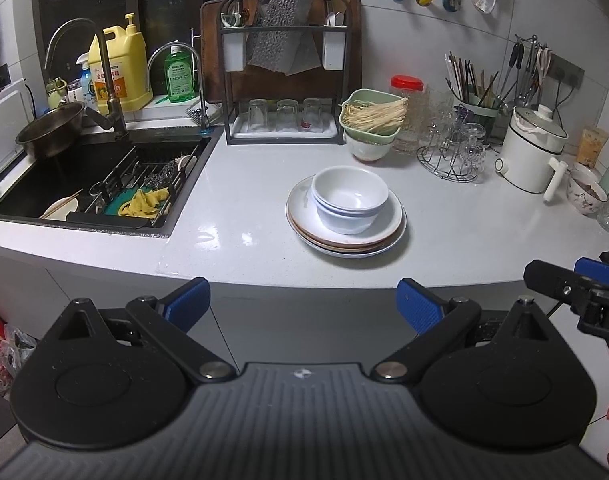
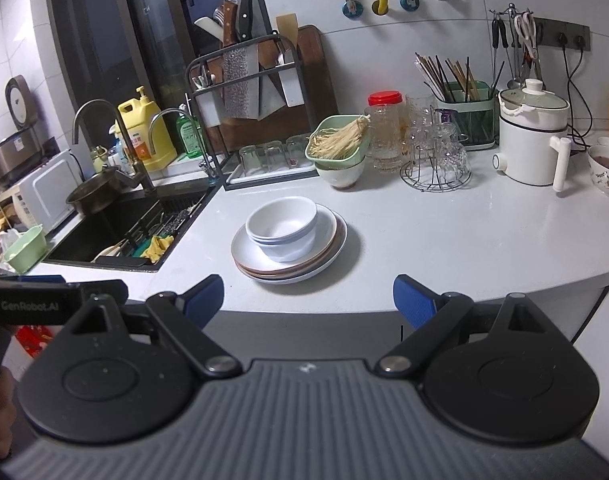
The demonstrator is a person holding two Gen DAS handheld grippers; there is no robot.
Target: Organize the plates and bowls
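1. Lowest in each wrist view, the left hand-held gripper (image 1: 303, 298) and the right hand-held gripper (image 2: 308, 298) both stand wide apart with nothing between the blue pads, short of the table (image 1: 240, 200) edge.
2. Just beyond that edge, at mid-frame, sits the stack of plates (image 1: 346, 236), with nested white bowls (image 1: 349, 198) on its top plate, toward the stack's far side.
3. The bowls open upward, upright; the plates lie flat, faces up. All are round, so no long axis shows; the stack's axis is vertical.
4. Likely risk: lifting the plates with the bowls on them could let the bowls slide or tip, since they sit off-centre.
5. Pinching only the upper bowl's rim may drag the lower one up, then drop it.
6. Farther back, the green basket of noodles (image 1: 371, 116) on a bowl and the glasses on a wire rack (image 1: 460, 152) stand close enough for a wide swing to knock them.
7. At left of the frame, the sink (image 1: 84, 184) is open; a plate pushed leftward could slide in.
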